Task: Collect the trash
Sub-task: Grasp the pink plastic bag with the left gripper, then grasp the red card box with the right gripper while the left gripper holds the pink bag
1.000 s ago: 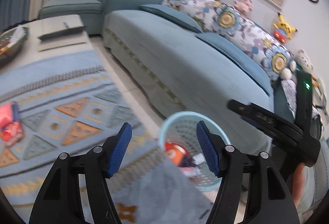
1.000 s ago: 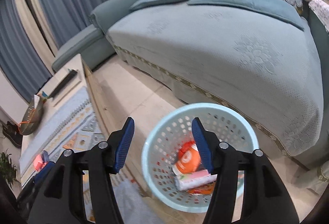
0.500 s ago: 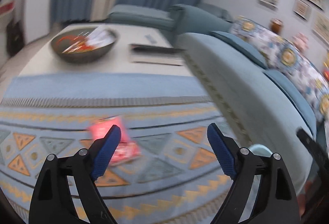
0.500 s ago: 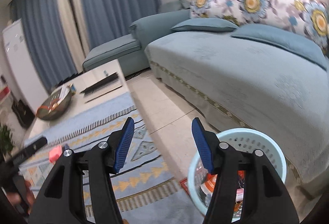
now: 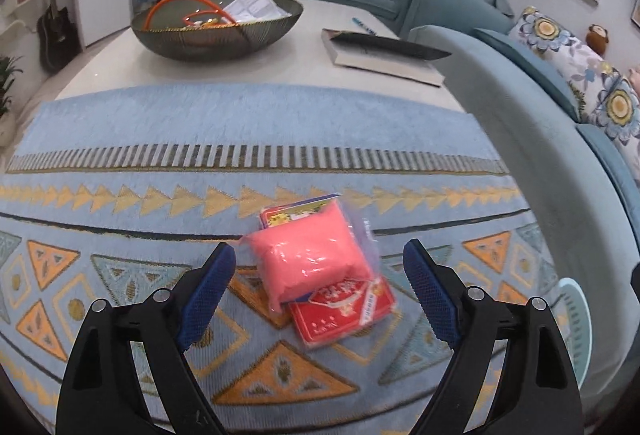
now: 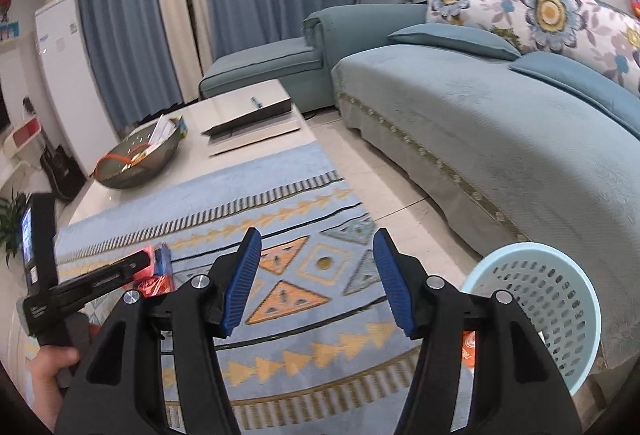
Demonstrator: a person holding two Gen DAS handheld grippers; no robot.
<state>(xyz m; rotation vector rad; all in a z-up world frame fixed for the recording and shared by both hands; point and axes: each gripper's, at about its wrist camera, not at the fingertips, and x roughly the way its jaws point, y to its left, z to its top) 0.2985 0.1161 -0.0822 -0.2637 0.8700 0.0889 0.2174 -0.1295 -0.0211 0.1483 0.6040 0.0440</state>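
Left wrist view looks down on the pink packet (image 5: 310,262), a soft plastic-wrapped pack lying on the patterned rug (image 5: 120,139), half on top of a flat red packet (image 5: 344,309). The left tongs (image 5: 320,289) stand released and spread wide, one blue pad on each side of the pink packet and not touching it. The right tongs (image 6: 316,281) hang partly spread over the rug with nothing between them. The light blue basket (image 6: 536,299) stands on the floor at the rug's corner nearest the sofa (image 6: 500,123), well apart from the pink packet, with some trash already inside.

To do the pickup well, the left tongs should probably sink until the pads bracket the pink packet's middle, then close firmly. The slippery film may slide, and the pads could catch the red packet below as well; taking both together would be fine if the grip is centred.
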